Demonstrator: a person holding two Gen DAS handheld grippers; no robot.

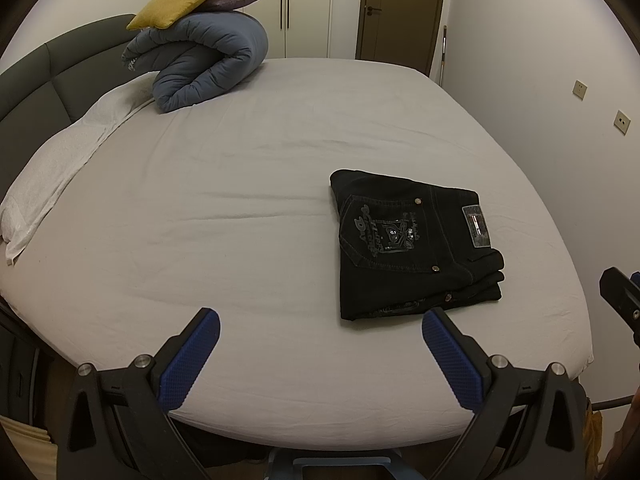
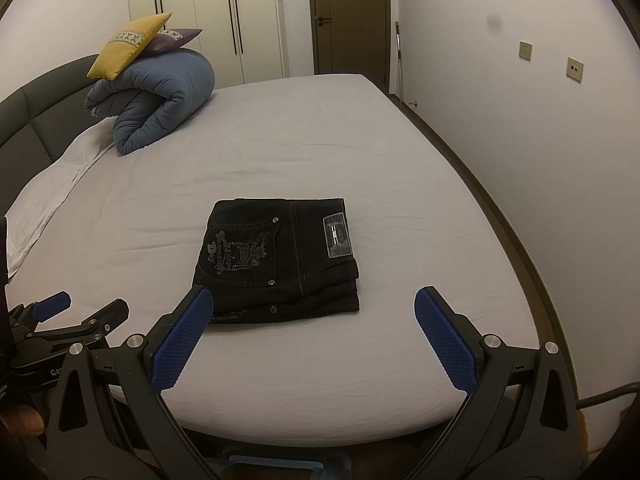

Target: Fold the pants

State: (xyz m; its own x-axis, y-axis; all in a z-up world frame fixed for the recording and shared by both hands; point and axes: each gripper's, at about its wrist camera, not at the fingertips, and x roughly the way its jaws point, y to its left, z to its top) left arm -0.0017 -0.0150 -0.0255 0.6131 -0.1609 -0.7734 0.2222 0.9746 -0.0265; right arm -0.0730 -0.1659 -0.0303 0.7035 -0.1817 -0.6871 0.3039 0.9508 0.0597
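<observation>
Folded black pants [image 2: 280,256] lie on the bed [image 2: 360,152]. My right gripper [image 2: 314,312] hangs open, empty, pants at 12 o'clock. My left gripper [image 1: 320,330], also open, has them at 1 o'clock.

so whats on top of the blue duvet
Two cushions sit on the rolled duvet: a yellow cushion uppermost, overlapping a purple cushion beneath it. Most of the purple one is covered, and whatever lies inside the duvet roll cannot be seen.
</observation>
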